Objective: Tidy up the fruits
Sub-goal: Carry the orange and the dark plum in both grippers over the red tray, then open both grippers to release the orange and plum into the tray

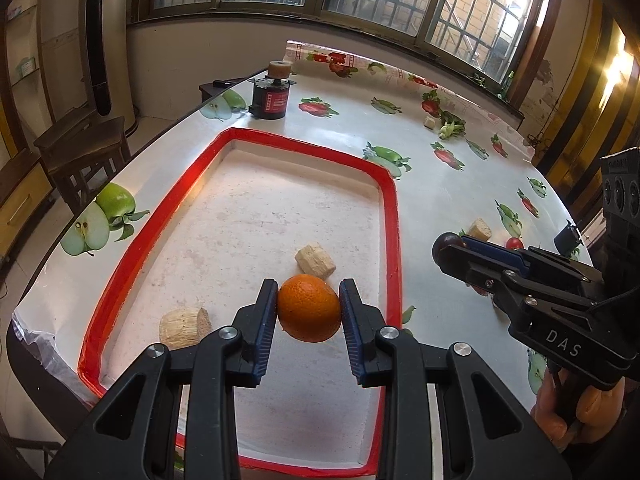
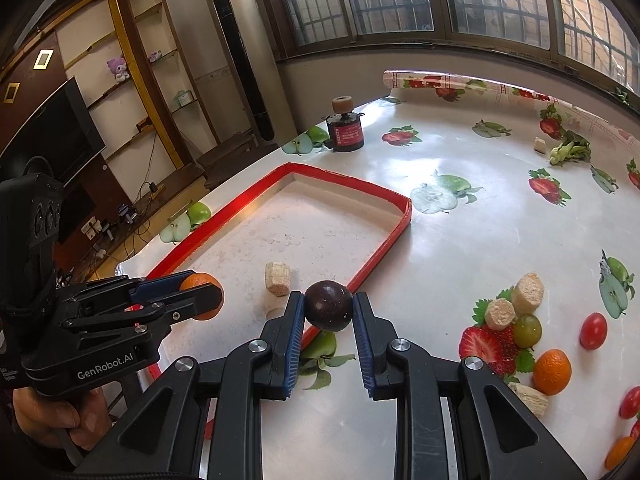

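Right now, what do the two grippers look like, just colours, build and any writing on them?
Both are black plastic two-finger tools with blue ribbed pads and silver pivot screws. The left gripper, seen side-on, has white "GenRobot.AI" lettering on its body. The right gripper, seen side-on, carries white "DAS" letters. Each has a black box with three round lenses mounted behind it. Hands grip both handles; no sleeves show.
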Available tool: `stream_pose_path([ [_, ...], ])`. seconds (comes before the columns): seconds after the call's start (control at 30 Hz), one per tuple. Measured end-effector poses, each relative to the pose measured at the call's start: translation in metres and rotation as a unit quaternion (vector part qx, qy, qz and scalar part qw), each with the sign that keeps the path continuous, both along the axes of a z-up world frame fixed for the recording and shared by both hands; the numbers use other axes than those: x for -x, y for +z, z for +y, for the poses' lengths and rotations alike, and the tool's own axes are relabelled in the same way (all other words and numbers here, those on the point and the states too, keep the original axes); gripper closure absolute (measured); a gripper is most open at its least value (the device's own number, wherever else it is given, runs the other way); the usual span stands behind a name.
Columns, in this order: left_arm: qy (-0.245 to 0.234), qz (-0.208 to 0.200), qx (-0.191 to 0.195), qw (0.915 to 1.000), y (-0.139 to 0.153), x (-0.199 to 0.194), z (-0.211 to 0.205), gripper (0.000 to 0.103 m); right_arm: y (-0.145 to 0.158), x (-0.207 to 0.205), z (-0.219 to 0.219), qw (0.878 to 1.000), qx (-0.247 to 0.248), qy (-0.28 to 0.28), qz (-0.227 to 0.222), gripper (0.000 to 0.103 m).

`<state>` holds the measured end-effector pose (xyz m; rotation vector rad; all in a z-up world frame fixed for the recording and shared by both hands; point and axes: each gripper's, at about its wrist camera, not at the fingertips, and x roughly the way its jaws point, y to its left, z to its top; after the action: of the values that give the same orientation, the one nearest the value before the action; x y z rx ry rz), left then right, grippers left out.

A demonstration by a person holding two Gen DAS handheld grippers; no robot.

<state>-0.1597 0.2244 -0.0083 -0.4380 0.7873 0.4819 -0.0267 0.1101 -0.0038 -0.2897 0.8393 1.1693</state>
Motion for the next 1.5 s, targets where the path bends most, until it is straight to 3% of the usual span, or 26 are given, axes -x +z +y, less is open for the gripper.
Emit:
stream_pose_path([
  [0.6,0.044,0.033,0.004,0.9985,-0.015,-0.011,0.069,0.074,-0.026,-0.018,0.095,0.999,0.038,0.032,0.007,0.078],
  [1.13,0.051,0.068,0.021,0.9962,-0.039,-0.023,0.079,0.072,-0.057,-0.028,0.118,0.997,0.074,0.036,0.010,0.074],
  [1.27,0.066,0.082,0.000,0.9945,-0.035,-0.022,0.076,0.057,-0.054,-0.028,0.115,0.997,0.072,0.035,0.011,0.060],
  [1.5,0.074,0.066,-0.006,0.9951,-0.021,-0.012,0.070,0.055,-0.035,-0.026,0.098,0.998,0.056,0.031,0.004,0.049],
])
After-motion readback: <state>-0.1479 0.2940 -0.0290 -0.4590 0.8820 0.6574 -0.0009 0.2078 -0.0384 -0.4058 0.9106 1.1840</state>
